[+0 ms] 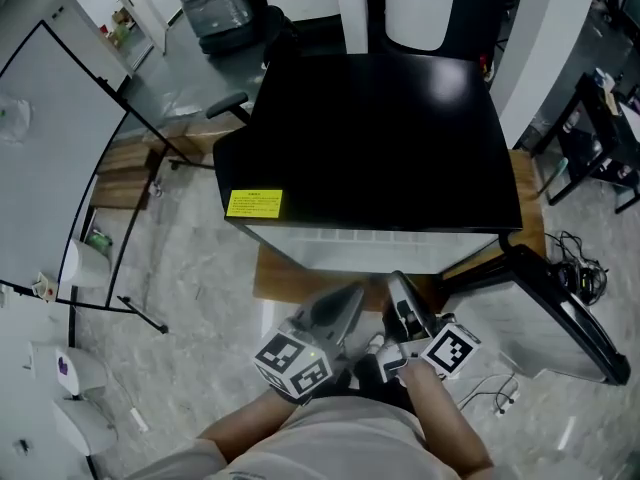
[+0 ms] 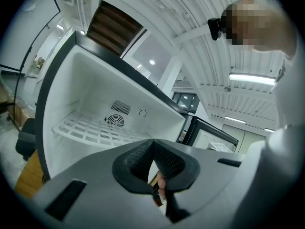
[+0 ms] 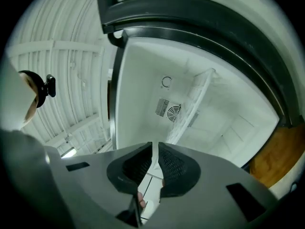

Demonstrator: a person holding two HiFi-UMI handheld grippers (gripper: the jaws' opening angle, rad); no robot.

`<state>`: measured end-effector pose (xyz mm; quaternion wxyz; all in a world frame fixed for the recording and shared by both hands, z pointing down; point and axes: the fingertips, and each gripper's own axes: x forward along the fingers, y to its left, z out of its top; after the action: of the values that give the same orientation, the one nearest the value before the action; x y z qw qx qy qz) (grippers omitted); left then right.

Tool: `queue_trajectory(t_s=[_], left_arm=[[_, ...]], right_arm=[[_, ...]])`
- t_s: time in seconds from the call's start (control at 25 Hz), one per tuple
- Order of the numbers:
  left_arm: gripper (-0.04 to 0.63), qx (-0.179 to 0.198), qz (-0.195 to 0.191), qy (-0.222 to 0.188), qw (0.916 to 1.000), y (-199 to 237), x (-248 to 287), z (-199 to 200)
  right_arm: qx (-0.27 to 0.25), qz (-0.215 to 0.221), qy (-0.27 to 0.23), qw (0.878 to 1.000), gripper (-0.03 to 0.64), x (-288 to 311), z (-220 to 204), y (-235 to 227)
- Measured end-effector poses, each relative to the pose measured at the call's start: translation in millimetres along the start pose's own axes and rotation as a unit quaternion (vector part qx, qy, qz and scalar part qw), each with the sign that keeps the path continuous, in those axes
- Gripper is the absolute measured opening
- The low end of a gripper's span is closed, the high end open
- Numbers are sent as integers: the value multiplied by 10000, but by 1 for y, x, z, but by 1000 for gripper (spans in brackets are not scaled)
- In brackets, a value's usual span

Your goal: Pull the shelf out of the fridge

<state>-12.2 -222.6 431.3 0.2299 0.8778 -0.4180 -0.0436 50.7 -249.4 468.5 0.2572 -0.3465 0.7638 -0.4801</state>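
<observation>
The black fridge (image 1: 380,138) stands open in front of me, its door (image 1: 560,308) swung out to the right. Inside the white compartment, a white wire shelf (image 2: 86,130) spans the cavity below the round fan grille (image 2: 114,121). It also shows in the right gripper view as the shelf (image 3: 190,106). The fridge top hides the shelf in the head view. My left gripper (image 1: 352,293) (image 2: 153,143) is shut with nothing in it, held well short of the fridge front. My right gripper (image 1: 397,280) (image 3: 155,144) is beside it, also shut and empty.
The fridge sits on a wooden board (image 1: 285,280). A yellow label (image 1: 254,203) marks its top's front left corner. An office chair (image 1: 228,103) and a water bottle (image 1: 210,3) stand behind it on the left. Cables (image 1: 580,268) lie right of the door.
</observation>
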Motion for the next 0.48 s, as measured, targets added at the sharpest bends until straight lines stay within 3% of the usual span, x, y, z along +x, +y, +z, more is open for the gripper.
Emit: queue_trajectory(t_s=[0.16, 0.28, 0.48], left_arm=[[5, -36, -29, 46, 10000, 13, 10, 2], [5, -73, -73, 176, 9998, 22, 12, -4], [5, -135, -119, 289, 9994, 37, 12, -6]], right_arm=[[449, -96, -168, 9988, 27, 15, 6, -26], [839, -102, -380, 9957, 92, 28, 9, -40], [1172, -223, -659, 9907, 115, 49, 10, -58]])
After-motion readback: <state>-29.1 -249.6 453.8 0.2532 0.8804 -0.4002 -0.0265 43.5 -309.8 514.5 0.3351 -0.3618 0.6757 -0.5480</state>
